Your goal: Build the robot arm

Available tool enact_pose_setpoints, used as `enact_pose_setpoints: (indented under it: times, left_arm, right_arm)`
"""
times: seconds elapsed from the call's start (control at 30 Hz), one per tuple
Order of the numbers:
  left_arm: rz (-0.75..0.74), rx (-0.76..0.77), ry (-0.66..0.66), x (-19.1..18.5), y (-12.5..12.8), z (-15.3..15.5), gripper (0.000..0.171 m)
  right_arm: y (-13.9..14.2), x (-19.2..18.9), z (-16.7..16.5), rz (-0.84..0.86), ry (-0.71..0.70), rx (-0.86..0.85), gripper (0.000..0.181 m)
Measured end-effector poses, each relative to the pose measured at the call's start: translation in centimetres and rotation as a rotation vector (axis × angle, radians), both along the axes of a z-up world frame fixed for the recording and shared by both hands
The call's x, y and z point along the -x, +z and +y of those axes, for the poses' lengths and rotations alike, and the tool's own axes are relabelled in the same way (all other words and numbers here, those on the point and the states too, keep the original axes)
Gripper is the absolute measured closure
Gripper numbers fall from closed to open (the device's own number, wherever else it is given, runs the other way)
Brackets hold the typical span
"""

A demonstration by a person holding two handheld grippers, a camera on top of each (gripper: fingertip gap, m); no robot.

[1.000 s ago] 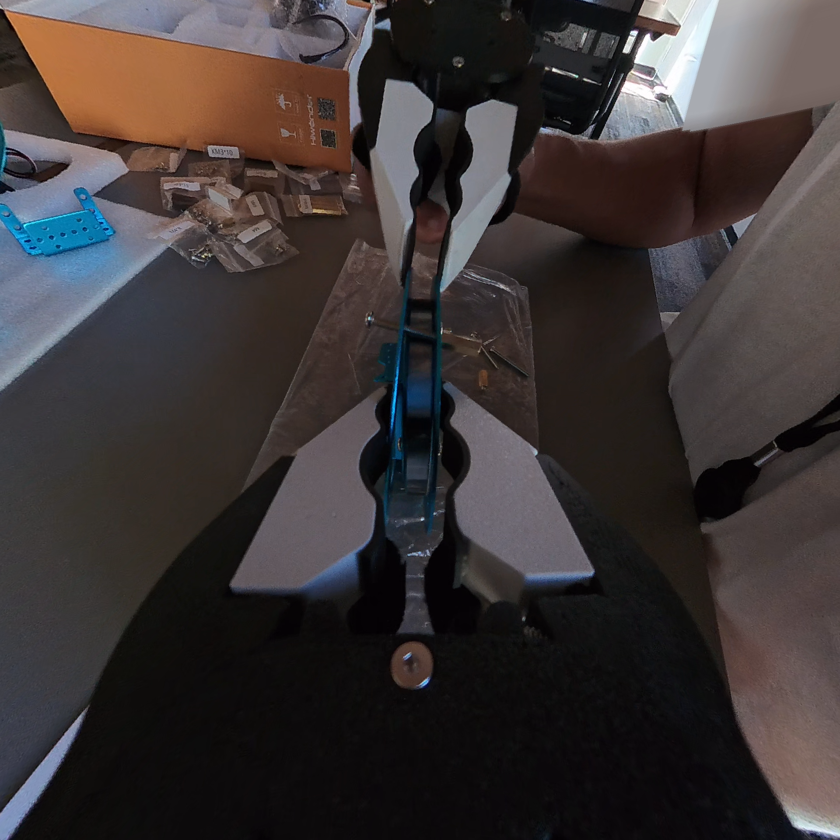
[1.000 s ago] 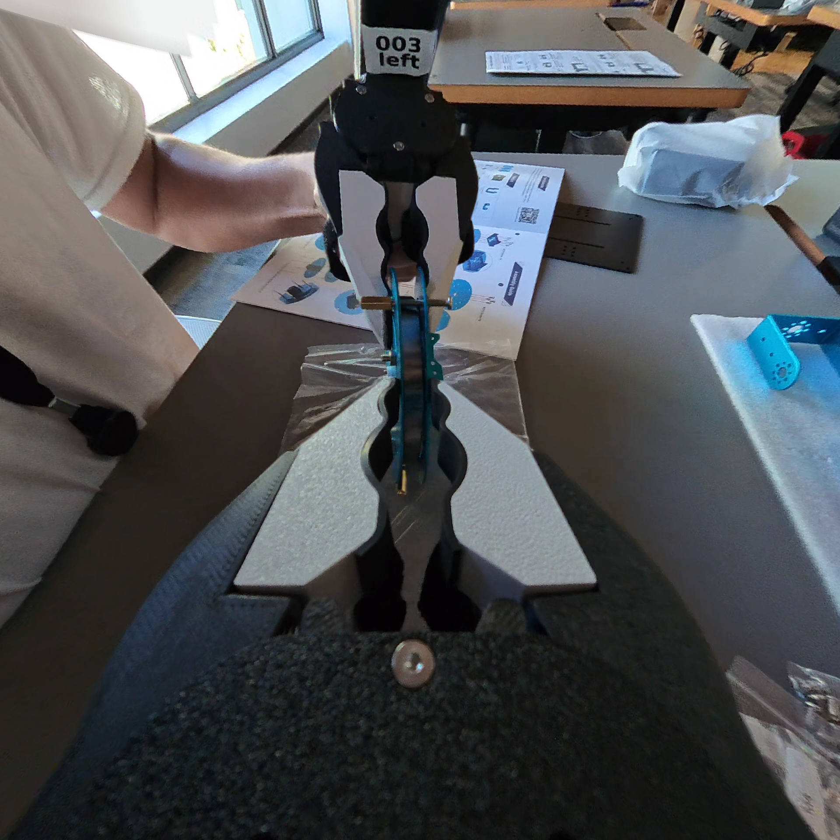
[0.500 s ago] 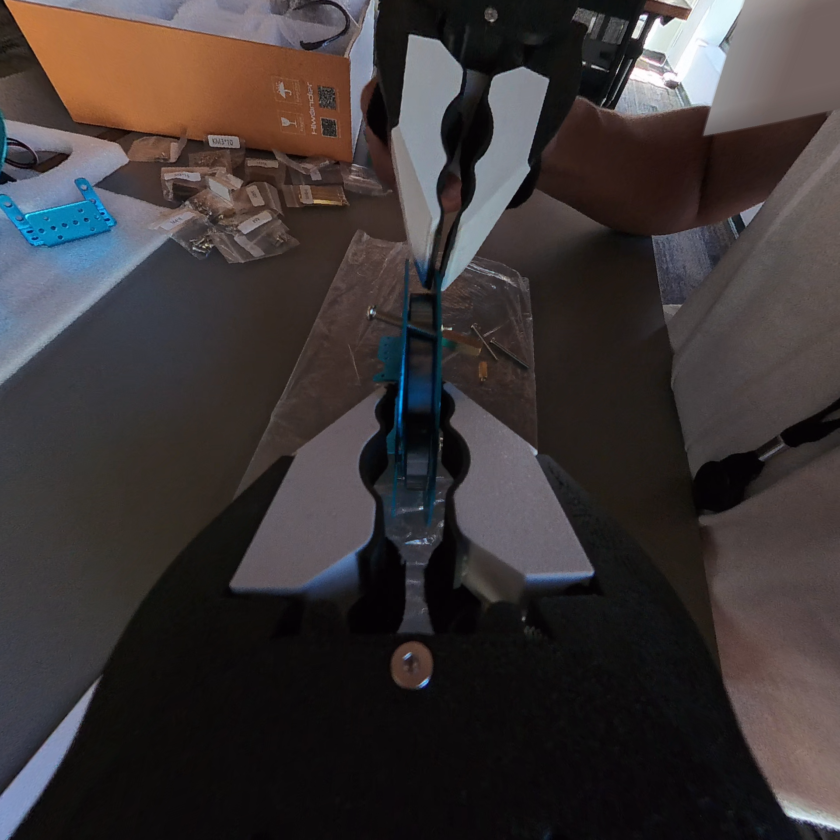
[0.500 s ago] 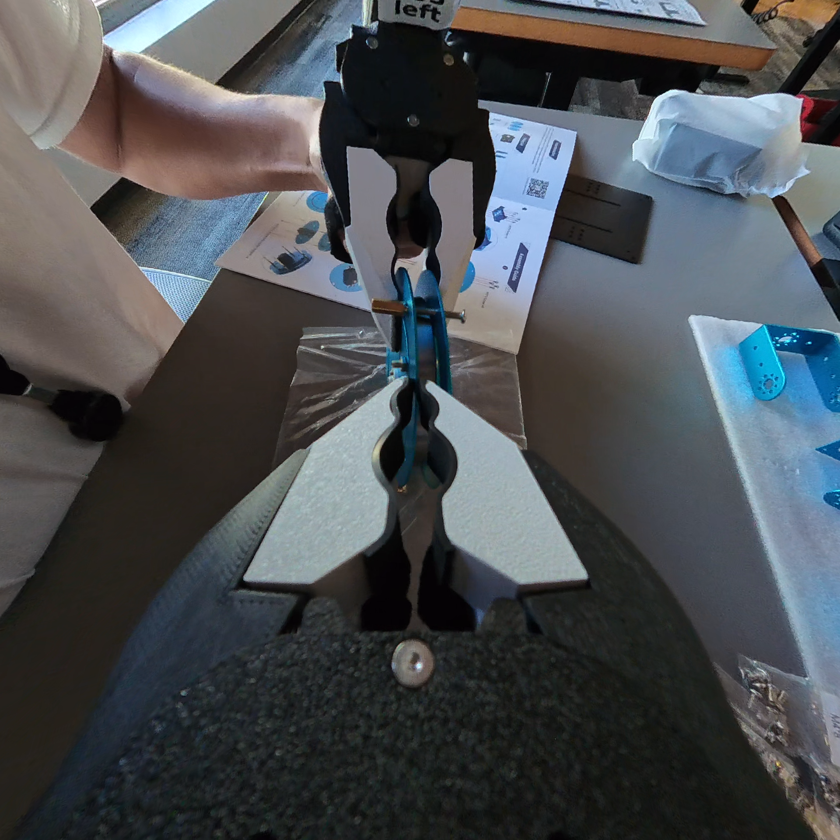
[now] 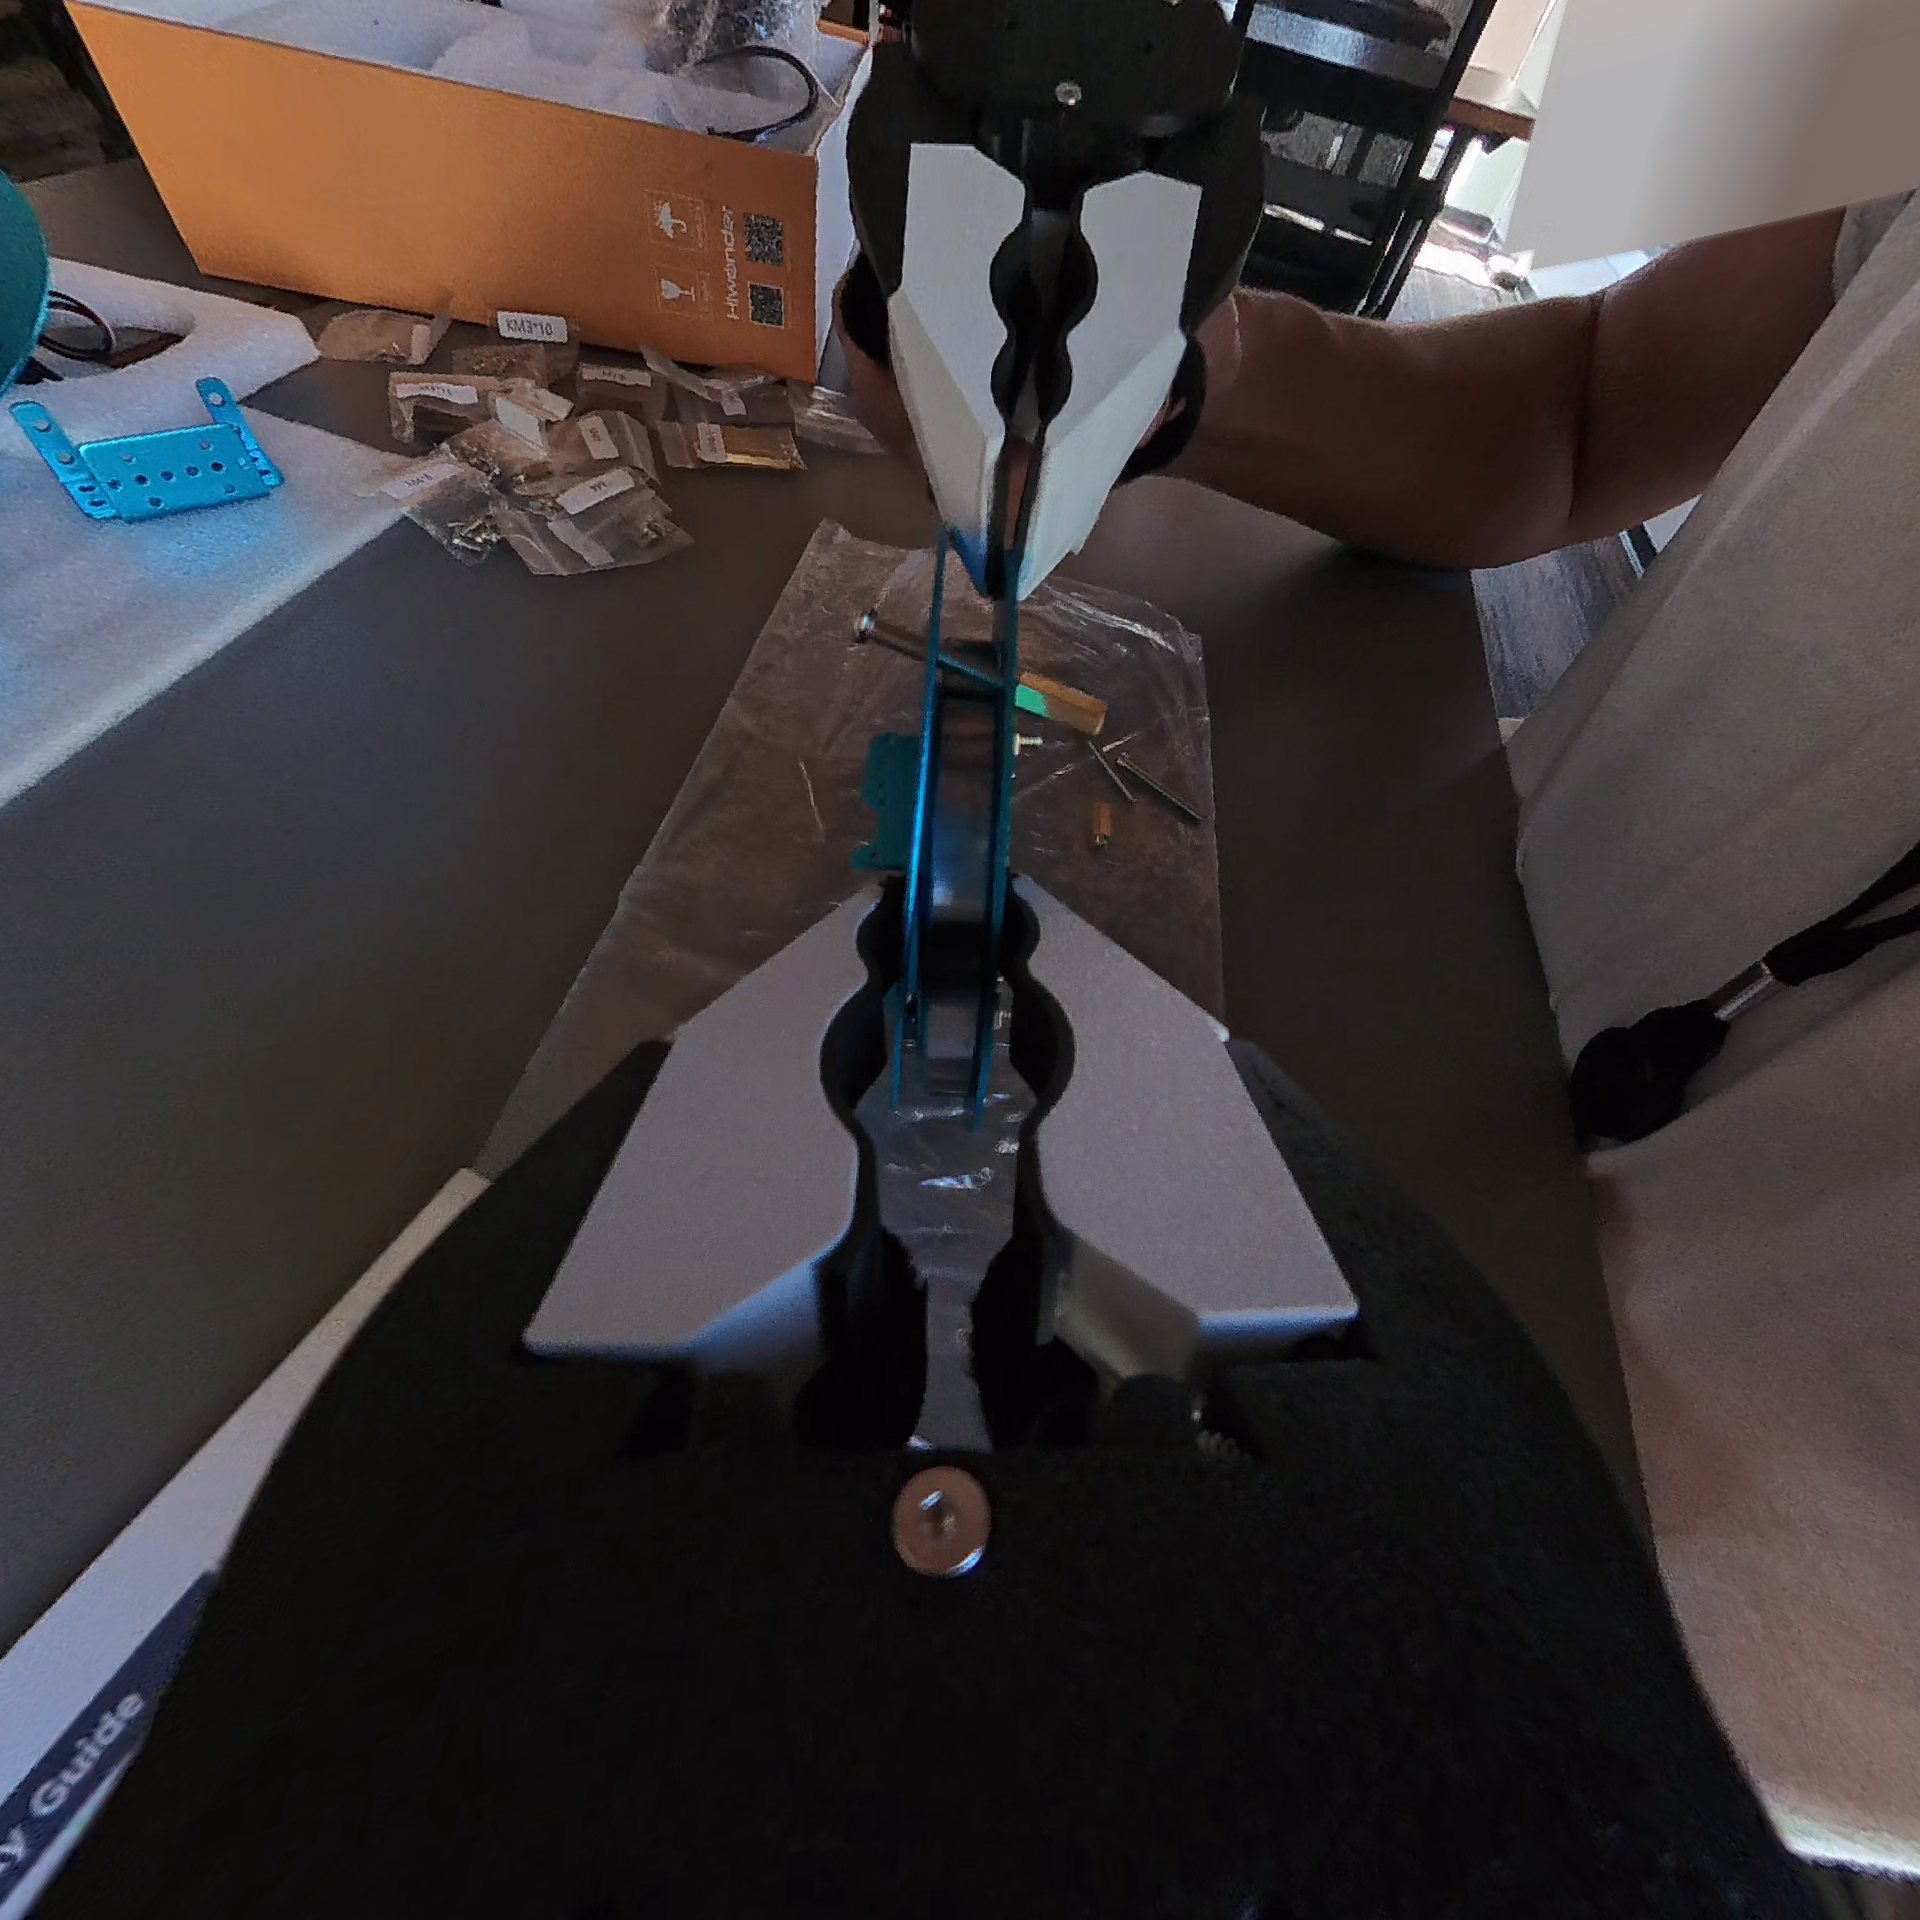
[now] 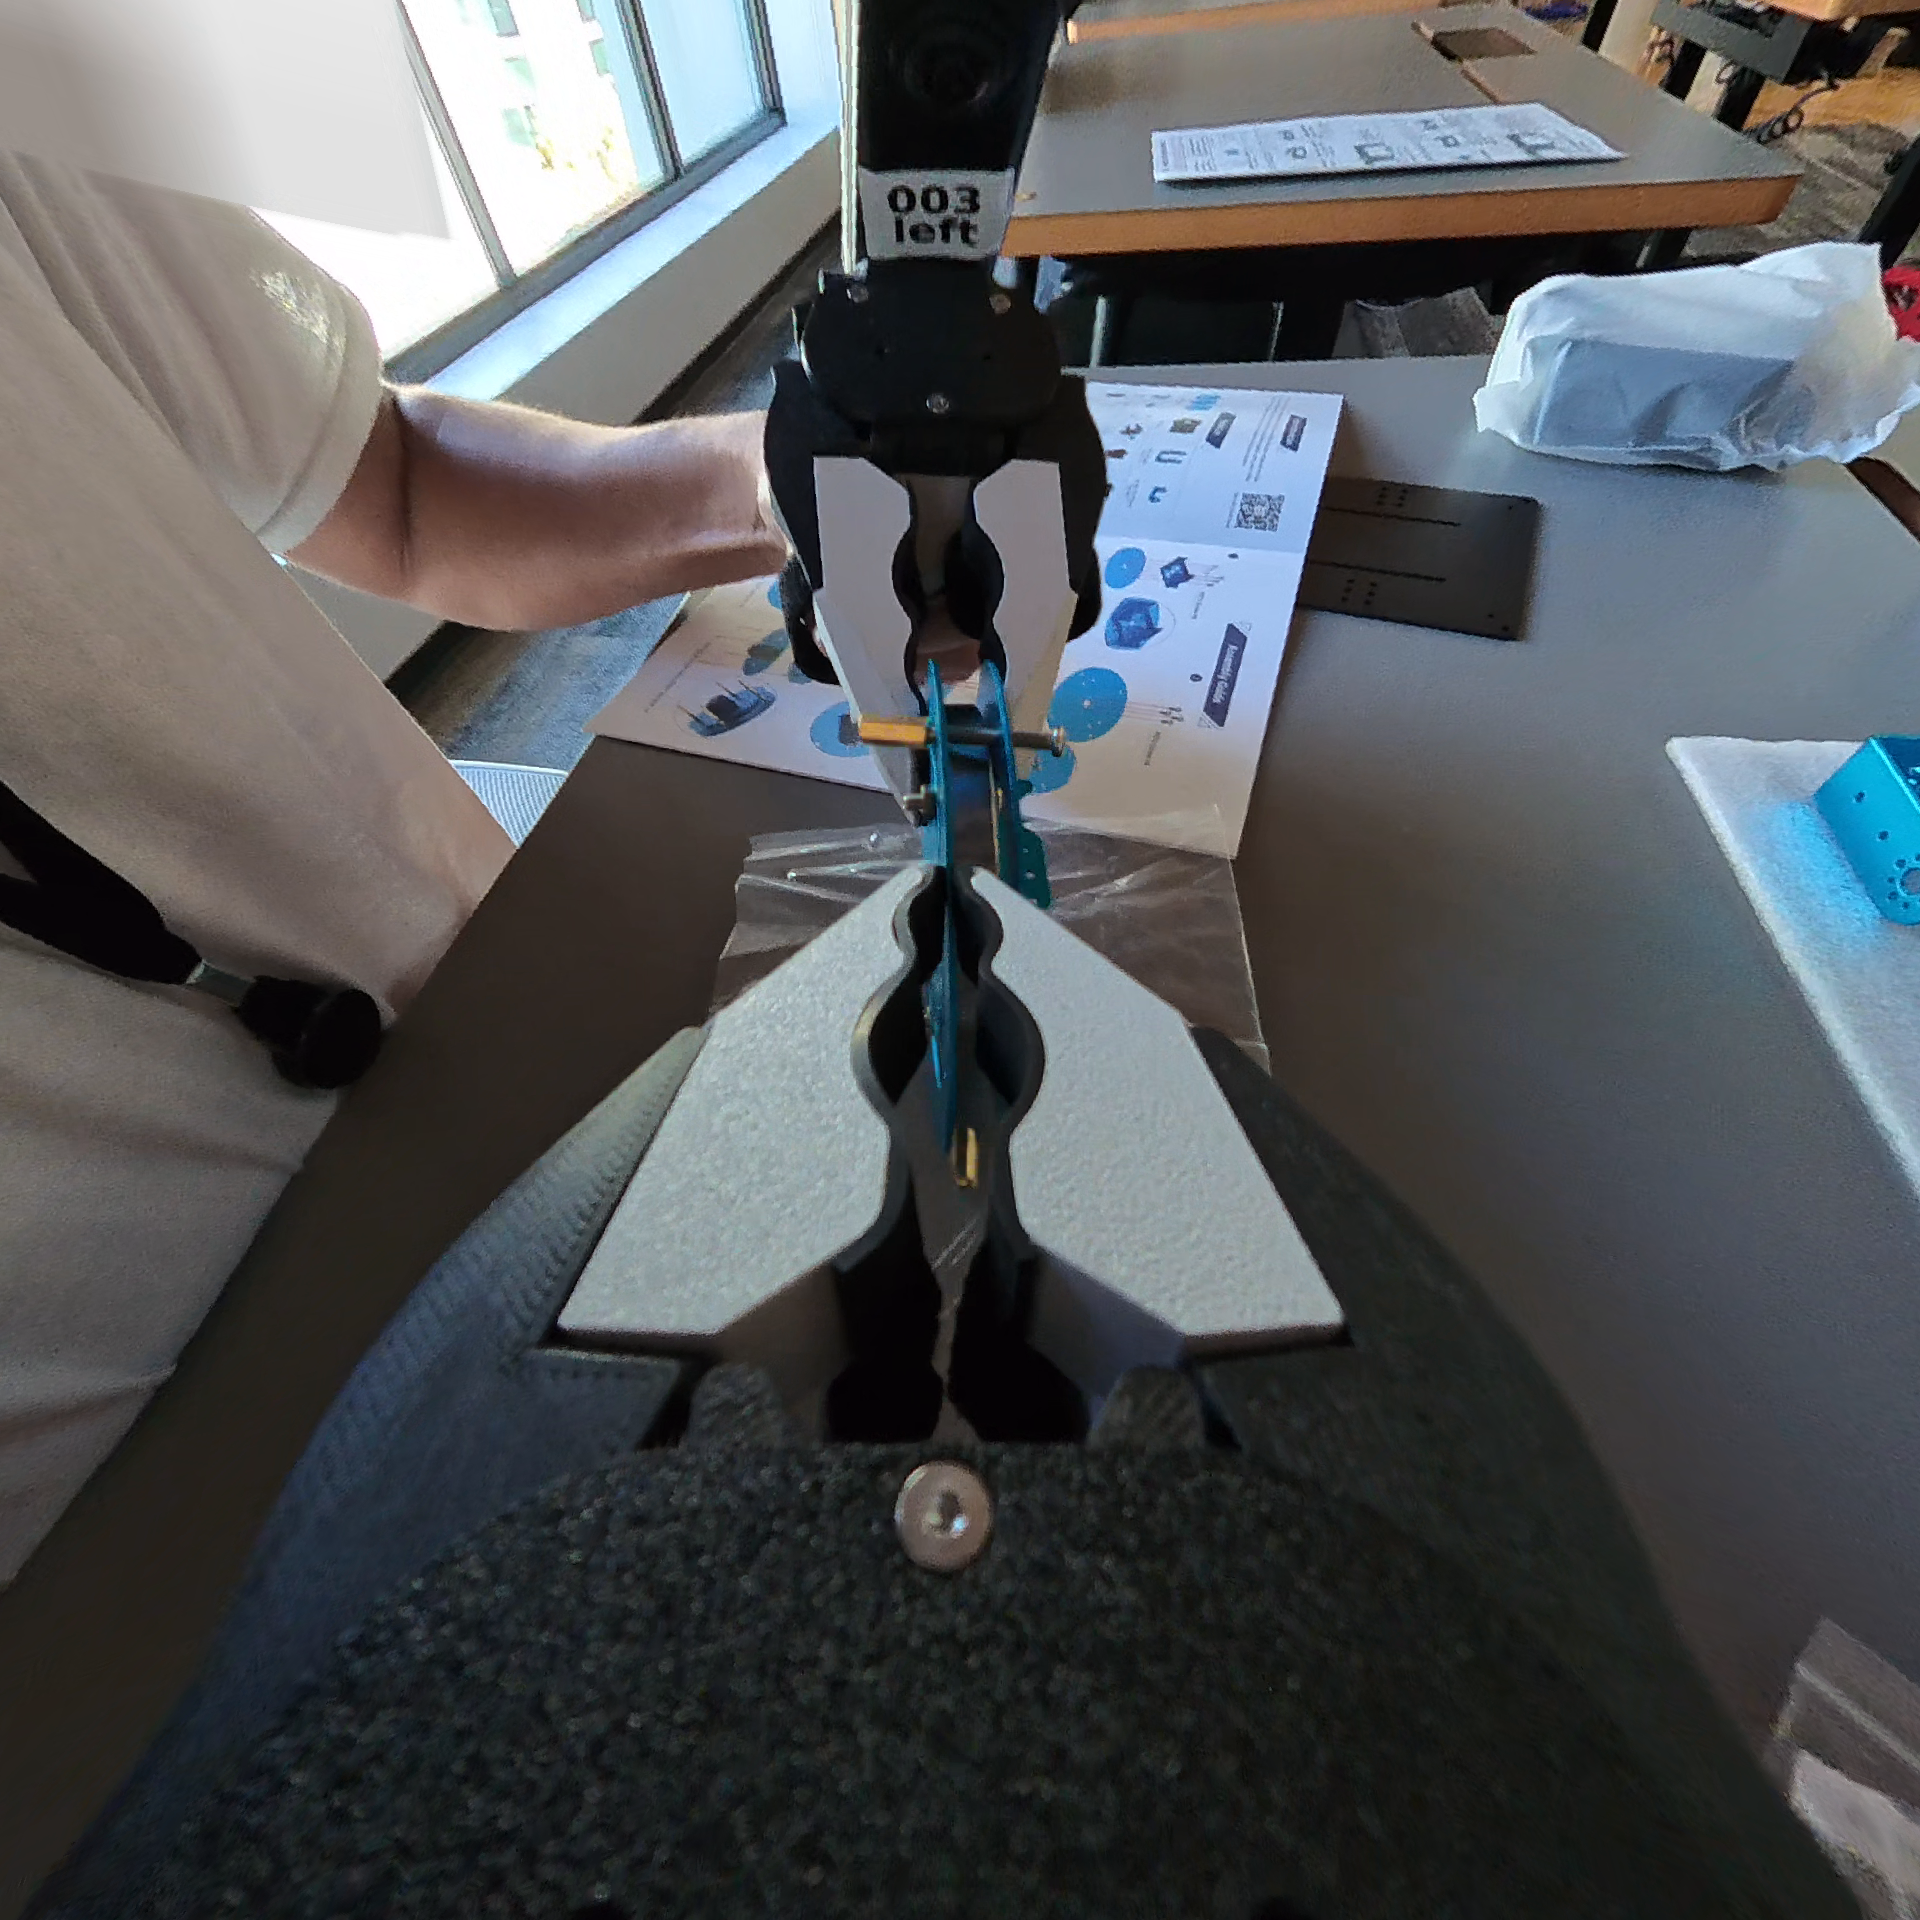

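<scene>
A dull grey table [image 5: 312, 831] is seen, matte and smooth, with a second table [image 6: 1403, 208] edged in wood farther back near a window [image 6: 582, 135]. A crinkled clear plastic sheet [image 5: 748, 790] is spread flat on the near one, with loose pins and a brass spacer lying on it. An orange cardboard box [image 5: 468, 197], small bags of screws [image 5: 540, 457] and a printed leaflet [image 6: 1195, 582] lie around.

A thin blue metal part [image 5: 951, 862], two flat plates joined by a bolt, is held edge-up over the sheet. The left gripper [image 5: 945, 914] is clamped on its near end; the right gripper [image 5: 1003, 561] is pinched on one plate's far edge. Both have white faceted fingers with wavy black pads.
</scene>
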State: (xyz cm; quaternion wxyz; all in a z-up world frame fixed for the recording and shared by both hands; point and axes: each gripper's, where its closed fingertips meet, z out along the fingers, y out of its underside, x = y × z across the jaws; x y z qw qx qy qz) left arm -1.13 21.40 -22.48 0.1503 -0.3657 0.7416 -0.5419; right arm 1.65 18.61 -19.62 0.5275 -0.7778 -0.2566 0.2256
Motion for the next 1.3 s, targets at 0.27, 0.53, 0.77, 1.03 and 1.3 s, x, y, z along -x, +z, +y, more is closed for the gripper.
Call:
enact_pose_setpoints:
  times: [0.27, 0.53, 0.77, 1.03, 1.3]
  left_arm:
    - [-0.015, 0.003, -0.008, -0.3, -0.4, -0.1, 0.155]
    - [-0.026, 0.015, -0.011, -0.2, -0.6, 0.0, 0.155]
    - [-0.013, 0.034, -0.003, -0.5, -0.7, -0.1, 0.155]
    - [-0.035, 0.040, -0.059, -0.4, 0.1, -1.7, 0.155]
    - [-0.029, -0.073, -0.084, -0.7, -1.0, -2.5, 0.155]
  right_arm:
    - [0.2, 0.1, 0.3, 0.031, 0.002, -0.015, 0.181]
    - [-2.5, -1.6, -1.1, 0.043, 0.000, 0.093, 0.135]
    - [-4.1, -0.1, 0.6, -0.063, 0.003, 0.080, 0.167]
    - [-1.5, 0.1, -0.8, -0.100, -0.008, 0.092, 0.169]
    - [-3.1, -0.2, -2.1, -0.028, -0.004, 0.127, 0.169]
